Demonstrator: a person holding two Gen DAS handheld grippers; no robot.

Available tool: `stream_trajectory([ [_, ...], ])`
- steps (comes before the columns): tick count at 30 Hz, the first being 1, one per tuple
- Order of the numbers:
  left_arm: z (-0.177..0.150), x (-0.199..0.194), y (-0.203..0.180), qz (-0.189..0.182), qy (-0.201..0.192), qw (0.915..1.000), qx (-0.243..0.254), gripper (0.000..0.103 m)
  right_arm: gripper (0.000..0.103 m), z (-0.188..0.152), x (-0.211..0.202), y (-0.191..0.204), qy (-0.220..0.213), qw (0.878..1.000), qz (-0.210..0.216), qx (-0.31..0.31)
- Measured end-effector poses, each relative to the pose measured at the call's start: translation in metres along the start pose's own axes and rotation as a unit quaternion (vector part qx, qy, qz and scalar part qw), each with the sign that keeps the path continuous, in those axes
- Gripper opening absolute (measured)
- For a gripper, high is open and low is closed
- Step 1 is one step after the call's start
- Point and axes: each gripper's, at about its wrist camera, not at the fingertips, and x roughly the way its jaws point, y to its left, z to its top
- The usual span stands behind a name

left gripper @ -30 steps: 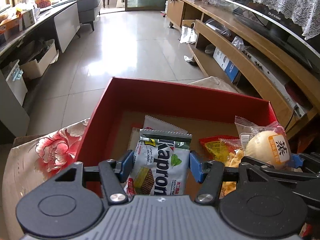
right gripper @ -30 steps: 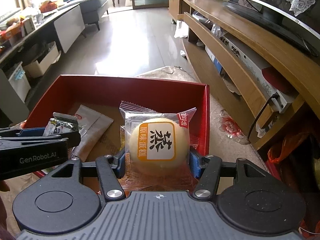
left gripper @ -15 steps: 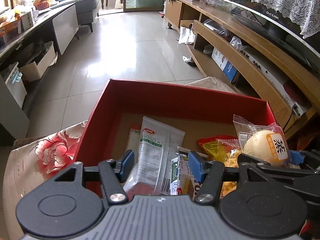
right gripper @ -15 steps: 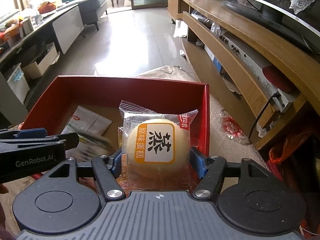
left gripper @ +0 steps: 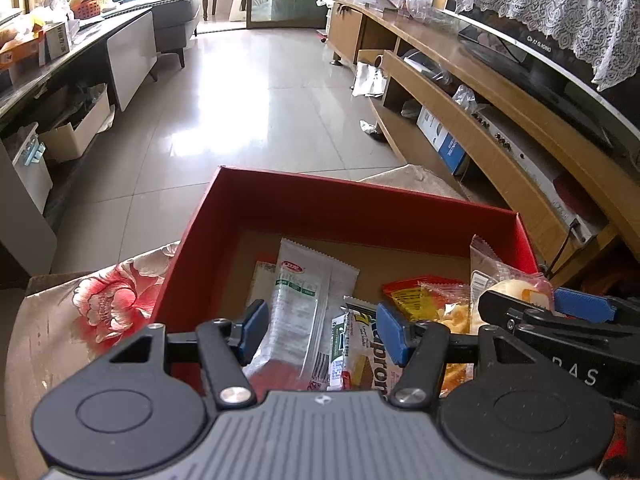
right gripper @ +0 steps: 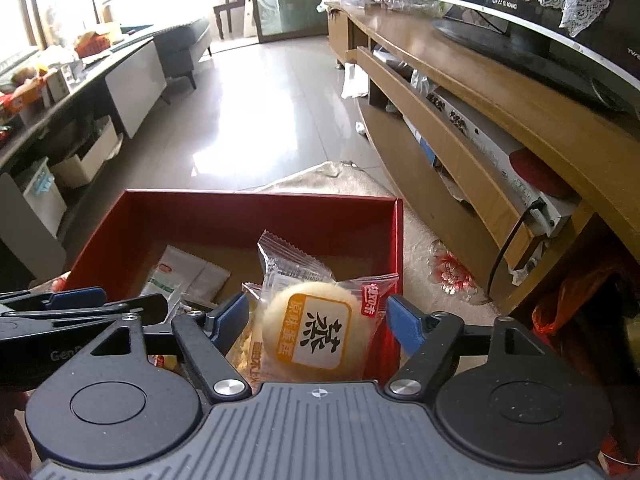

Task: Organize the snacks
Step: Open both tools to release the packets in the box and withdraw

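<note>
- Two hand-held grippers over one red box [left gripper: 352,208], both tilted down toward its inside.
- Left gripper [left gripper: 322,330]: blue pads apart, nothing clamped; below the gap, lying on the box floor, a clear white-and-green sachet [left gripper: 294,312] and, to its right, a green-and-white wafer pack [left gripper: 360,354].
- Wafer pack close by the right-hand pad; cannot tell from this view whether touching it.
- Right gripper [right gripper: 318,322]: jaws spreading at this moment, a wrapped round cake [right gripper: 312,332] with an orange label between them, clear gaps visible on both sides of the wrapper, pads not pressing on it.
- Cake inside the box's right half, close to the right wall, resting over a yellow snack bag [right gripper: 244,350] partly hidden under it.
- From the left wrist view, same cake [left gripper: 508,292] seen behind the right gripper's black fingers [left gripper: 516,314], with a red-and-yellow packet [left gripper: 424,296] just to its left on the box floor.
- From the right wrist view, left gripper's arm [right gripper: 72,312] crossing in at the left edge, beside the white sachet [right gripper: 188,276].
- Box set on a floral cloth [left gripper: 104,304] with red blooms, cloth also showing to the right of the box.
- Beyond: pale glossy tile floor [left gripper: 248,104], a long wooden TV bench [right gripper: 480,92] along the right, a dark low table [left gripper: 80,48] with clutter along the left.
</note>
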Motion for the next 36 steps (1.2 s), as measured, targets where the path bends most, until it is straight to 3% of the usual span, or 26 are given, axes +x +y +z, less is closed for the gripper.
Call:
stream_trajectory([
  [19, -0.017, -0.036, 0.008, -0.015, -0.009, 0.9998, 0.003, 0.06, 0.084, -0.016, -0.028, -0.004, -0.007, 1.0, 0.0, 0.018],
  [36, -0.061, -0.059, 0.018, -0.024, 0.021, 0.9994, 0.017, 0.06, 0.084, -0.045, -0.054, -0.005, 0.002, 1.0, 0.01, 0.012],
])
